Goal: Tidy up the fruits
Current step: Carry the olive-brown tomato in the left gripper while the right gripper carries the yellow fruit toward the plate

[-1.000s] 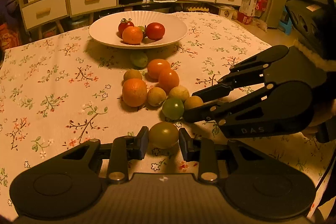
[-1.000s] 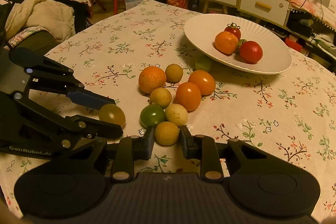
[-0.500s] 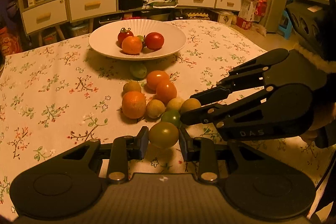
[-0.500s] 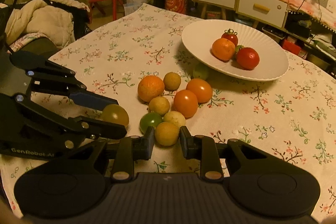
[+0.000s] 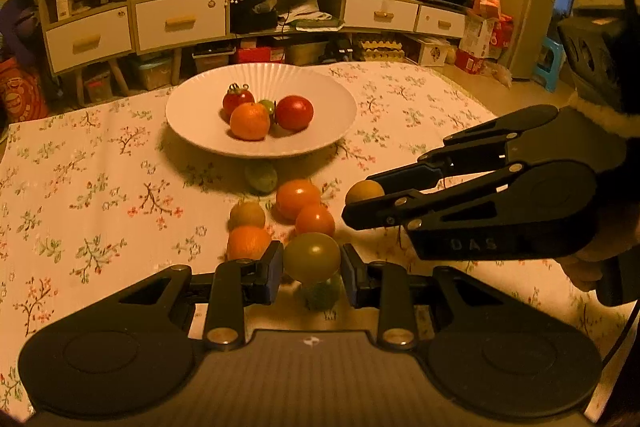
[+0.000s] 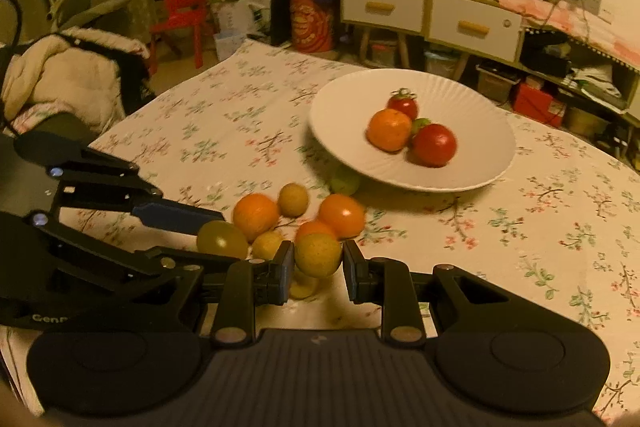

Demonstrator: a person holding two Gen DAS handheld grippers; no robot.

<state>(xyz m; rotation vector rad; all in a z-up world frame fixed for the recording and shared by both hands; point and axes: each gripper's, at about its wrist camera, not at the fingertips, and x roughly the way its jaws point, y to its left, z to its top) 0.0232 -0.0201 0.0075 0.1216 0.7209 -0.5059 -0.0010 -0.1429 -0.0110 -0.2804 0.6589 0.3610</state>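
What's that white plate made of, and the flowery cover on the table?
The plate looks like glazed ceramic, or possibly melamine: smooth white with fine ribbing round the rim and a soft sheen. The table cover appears to be printed cloth or vinyl: matte, floral, lying flat. The pictures can't settle either.

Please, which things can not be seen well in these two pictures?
- Left wrist view: the fruit under the held green tomato is blurred and half hidden.
- Right wrist view: a pale fruit is hidden behind the held yellow fruit.
- Both views: the small green fruit in the plate is mostly covered.
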